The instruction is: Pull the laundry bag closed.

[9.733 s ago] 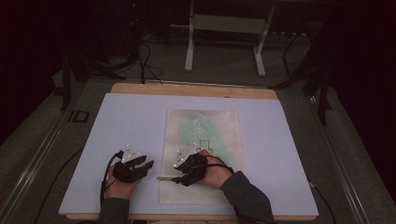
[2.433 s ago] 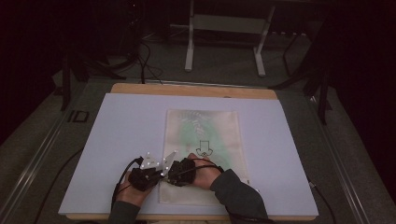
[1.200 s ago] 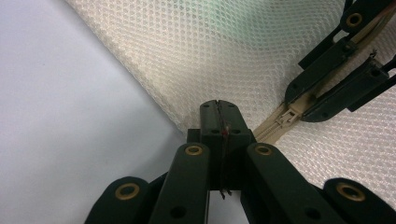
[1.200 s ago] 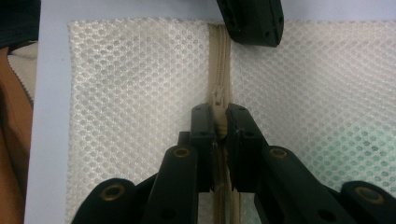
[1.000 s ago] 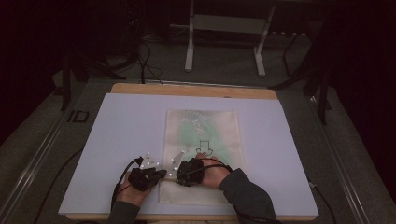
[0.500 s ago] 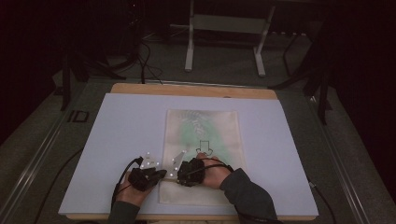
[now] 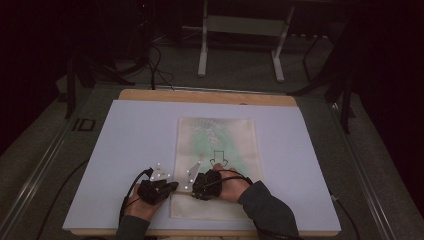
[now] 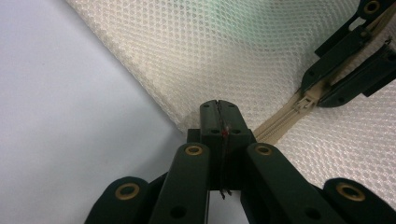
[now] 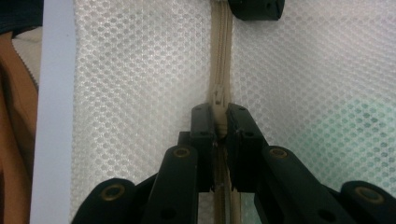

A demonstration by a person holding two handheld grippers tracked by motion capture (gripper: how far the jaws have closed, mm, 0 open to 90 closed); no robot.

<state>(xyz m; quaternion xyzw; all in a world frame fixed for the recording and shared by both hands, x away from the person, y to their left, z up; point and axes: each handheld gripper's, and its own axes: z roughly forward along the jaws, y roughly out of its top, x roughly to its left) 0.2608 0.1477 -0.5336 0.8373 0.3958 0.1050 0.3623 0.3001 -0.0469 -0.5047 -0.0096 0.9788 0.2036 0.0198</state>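
Note:
A cream mesh bag (image 7: 217,145) with a green item inside lies flat on the white board (image 7: 125,150). A beige zipper (image 9: 220,46) runs across its near end. My left gripper (image 7: 174,186) is shut on the bag's left edge (image 8: 196,116), where the zipper (image 8: 280,123) ends. My right gripper (image 7: 194,191) faces it from the right, shut on the zipper slider (image 9: 218,100). In the left gripper view the right gripper's fingers (image 8: 345,60) straddle the slider (image 8: 306,100). The left gripper's tip (image 9: 256,8) lies at the top of the right gripper view.
The board rests on a wooden table (image 7: 200,96). Bare board lies left, right and beyond the bag. A metal stand (image 7: 240,25) and cables (image 7: 155,65) are on the dark floor behind. A cable (image 7: 127,192) trails from the left gripper.
Over the last second nothing has shifted. Since the earliest frame my left gripper has moved right from the bare board to the bag's edge, close to the right gripper.

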